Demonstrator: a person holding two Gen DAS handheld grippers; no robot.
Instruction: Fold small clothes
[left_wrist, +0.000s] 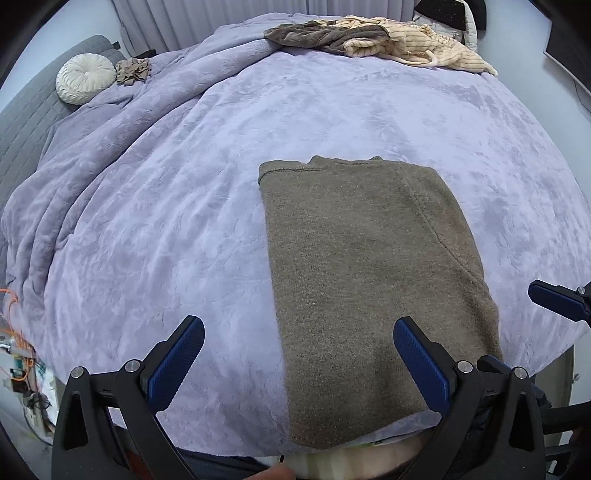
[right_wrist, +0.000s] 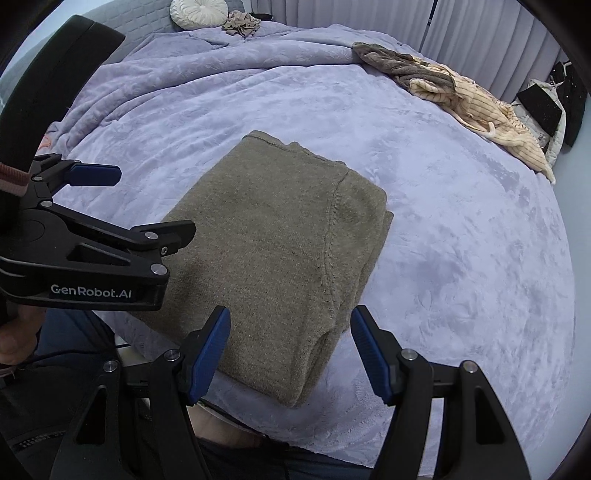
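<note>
So you were mid-fold here, by my read: the brown knit sweater (left_wrist: 369, 266) lay as a long narrow rectangle on the lavender bed cover (left_wrist: 166, 221), its near end hanging a little over the bed's edge, and it probably wanted one more fold end to end.

Going left to right: your left tongs (left_wrist: 299, 354) were spread wide and held nothing, one finger over bare cover and the other over the sweater's near part. Your right tongs (right_wrist: 290, 349) were open and empty too, hovering above the near corner.

Next move, I'd guess, needed both tongs pinching the near corners through all the layers.

Nothing blocked the way. The round cream cushion (left_wrist: 85, 77) and the heap of unfolded clothes (left_wrist: 376, 40) sat well apart at the far side.
</note>
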